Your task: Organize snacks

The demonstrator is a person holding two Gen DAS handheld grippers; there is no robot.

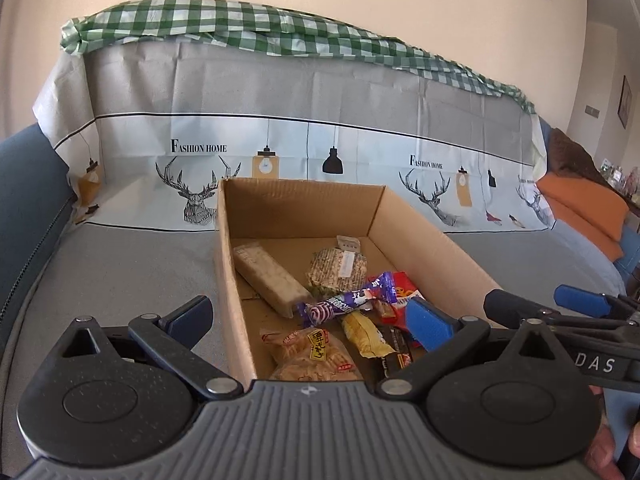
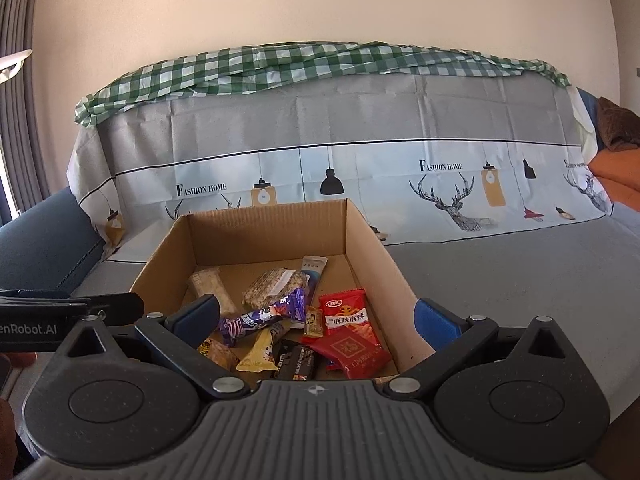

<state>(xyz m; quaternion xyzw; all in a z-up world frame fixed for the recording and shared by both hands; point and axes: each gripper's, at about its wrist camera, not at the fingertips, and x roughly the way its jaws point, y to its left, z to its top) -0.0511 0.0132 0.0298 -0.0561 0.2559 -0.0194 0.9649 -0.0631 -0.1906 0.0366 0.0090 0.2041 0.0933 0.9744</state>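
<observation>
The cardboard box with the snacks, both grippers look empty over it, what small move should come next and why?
Probably lower the left hand-held gripper onto the purple candy wrapper. Its jaws are wide open and empty, and that wrapper lies on top of the pile in the cardboard box, just ahead.

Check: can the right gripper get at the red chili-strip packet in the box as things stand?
Probably yes. The red packet lies on top at the box's near right, nothing covering its face, and the right gripper hangs open just above it. Only the box wall beside its right finger crowds the approach.
</observation>
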